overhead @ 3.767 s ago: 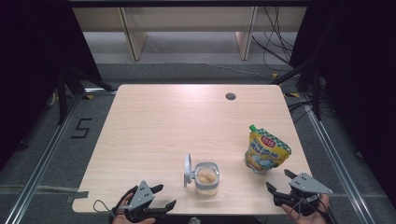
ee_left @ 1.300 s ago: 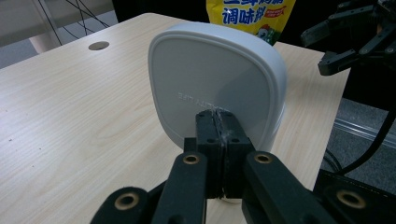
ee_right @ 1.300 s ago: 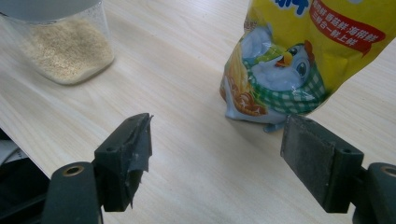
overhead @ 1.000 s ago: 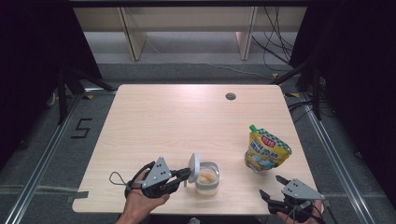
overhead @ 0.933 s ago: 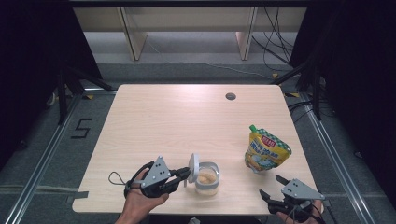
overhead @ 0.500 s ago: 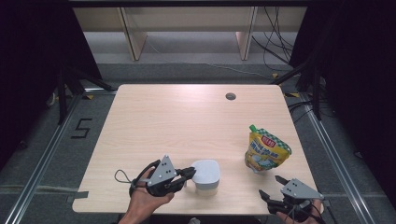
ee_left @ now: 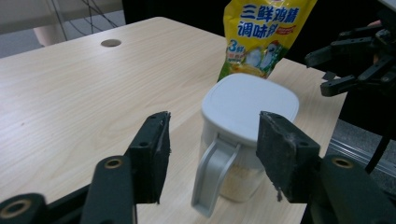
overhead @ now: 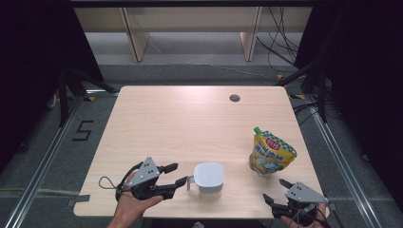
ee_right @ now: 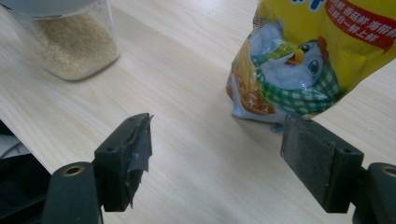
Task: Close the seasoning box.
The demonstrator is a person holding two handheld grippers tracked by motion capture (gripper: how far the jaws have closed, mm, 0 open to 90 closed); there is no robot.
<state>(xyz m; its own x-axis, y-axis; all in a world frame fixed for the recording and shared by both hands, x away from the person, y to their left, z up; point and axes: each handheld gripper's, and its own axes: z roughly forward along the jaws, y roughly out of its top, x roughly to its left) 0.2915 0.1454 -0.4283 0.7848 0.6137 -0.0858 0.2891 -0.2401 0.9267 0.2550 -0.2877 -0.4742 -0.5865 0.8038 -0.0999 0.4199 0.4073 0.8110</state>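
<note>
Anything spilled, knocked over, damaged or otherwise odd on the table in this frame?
Nothing stands out. The seasoning jar sits upright with its lid shut, the yellow pouch stands upright, and no granules show on the table. Both tongs are open, apart from either.

On my high view the lidded jar (overhead: 209, 177) sits at lower centre on the table (overhead: 180, 123). My left gripper (overhead: 175, 175) lies just left of it, the pouch (overhead: 271, 154) stands to its right, and my right gripper (overhead: 278, 190) waits below the pouch.

High view overhead facing forward, both gripper views low and close, sharing the jar (ee_left: 247, 135) and pouch (ee_right: 322, 51).
</note>
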